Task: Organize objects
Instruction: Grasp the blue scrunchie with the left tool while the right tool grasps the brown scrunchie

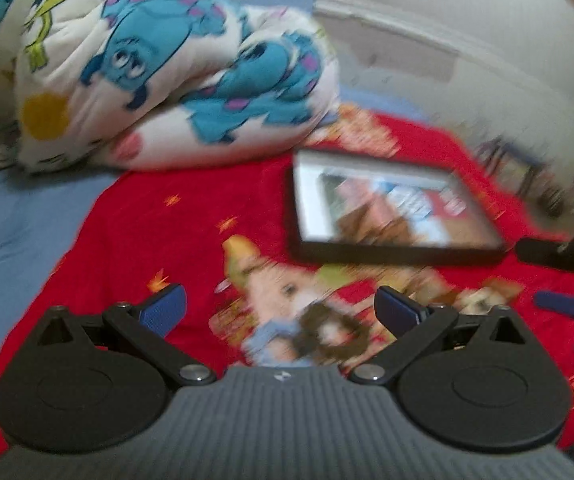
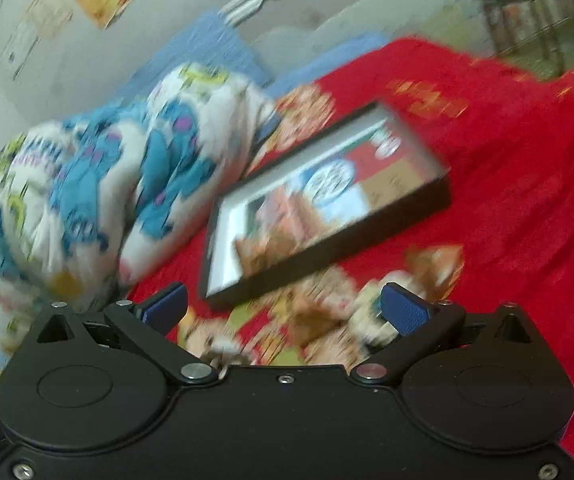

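A black-framed picture (image 1: 391,208) lies flat on a red cartoon-print blanket (image 1: 191,224). In the left wrist view my left gripper (image 1: 281,310) hovers open over the blanket, short of the frame, with nothing between its blue pads. The right gripper's fingers (image 1: 559,302) show at that view's right edge, beside the frame. In the right wrist view the same frame (image 2: 327,204) lies just ahead of my right gripper (image 2: 285,308), which is open and empty, its left pad near the frame's near corner. Both views are blurred.
A bundled white quilt with blue monster prints (image 1: 167,64) lies behind and left of the frame, also seen in the right wrist view as the quilt (image 2: 99,200). A blue sheet (image 1: 19,220) lies under the blanket. A stool (image 2: 523,20) stands beyond the bed, by the wall.
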Demonstrator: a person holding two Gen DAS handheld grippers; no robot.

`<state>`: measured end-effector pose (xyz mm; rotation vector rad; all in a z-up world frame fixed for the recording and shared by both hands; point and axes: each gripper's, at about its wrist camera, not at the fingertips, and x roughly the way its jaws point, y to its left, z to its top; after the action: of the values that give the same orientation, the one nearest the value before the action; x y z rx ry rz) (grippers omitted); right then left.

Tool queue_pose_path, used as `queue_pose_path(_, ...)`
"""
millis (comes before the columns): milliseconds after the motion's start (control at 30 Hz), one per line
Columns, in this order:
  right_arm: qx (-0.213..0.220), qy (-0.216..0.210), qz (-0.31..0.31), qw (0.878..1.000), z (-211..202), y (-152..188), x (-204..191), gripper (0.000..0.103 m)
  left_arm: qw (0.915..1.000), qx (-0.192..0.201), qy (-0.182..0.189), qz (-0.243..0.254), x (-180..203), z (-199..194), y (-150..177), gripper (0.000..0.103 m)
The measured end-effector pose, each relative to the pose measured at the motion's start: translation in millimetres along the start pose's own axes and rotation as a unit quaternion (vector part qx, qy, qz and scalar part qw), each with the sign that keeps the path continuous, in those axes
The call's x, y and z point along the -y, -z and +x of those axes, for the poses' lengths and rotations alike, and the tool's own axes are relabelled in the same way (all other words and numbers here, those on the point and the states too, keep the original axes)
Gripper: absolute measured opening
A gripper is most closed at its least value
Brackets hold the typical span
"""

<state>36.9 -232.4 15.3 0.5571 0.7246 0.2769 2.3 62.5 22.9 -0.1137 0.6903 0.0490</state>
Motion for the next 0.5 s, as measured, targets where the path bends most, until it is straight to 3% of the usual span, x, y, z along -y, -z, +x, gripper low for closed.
queue_pose_path(67,-0.032,-0.025,-0.007,0.999,15,9,-8,0.102,0.9997,-0.019,-0.012,-0.001,-2,10,3,0.1)
queue_pose_path(167,-0.064,-0.045,-0.008,0.997,36,23,-16,0.098,0.9985,-0.049,-0.002,-0.023,-9,23,8,0.096)
queue_pose_path(233,-0.083,-0.049,-0.011,0.995,49,31,-18,0.096,0.9973,-0.067,-0.003,-0.028,-9,32,12,0.093)
queue_pose_path(367,-0.121,-0.045,-0.017,0.992,76,38,-19,0.077,0.9941,-0.105,-0.015,-0.02,-5,54,19,0.085)
queue_pose_path(500,-0.138,-0.041,-0.007,0.99,97,40,-19,0.076,0.9898,-0.136,-0.028,-0.029,-5,74,22,0.072)
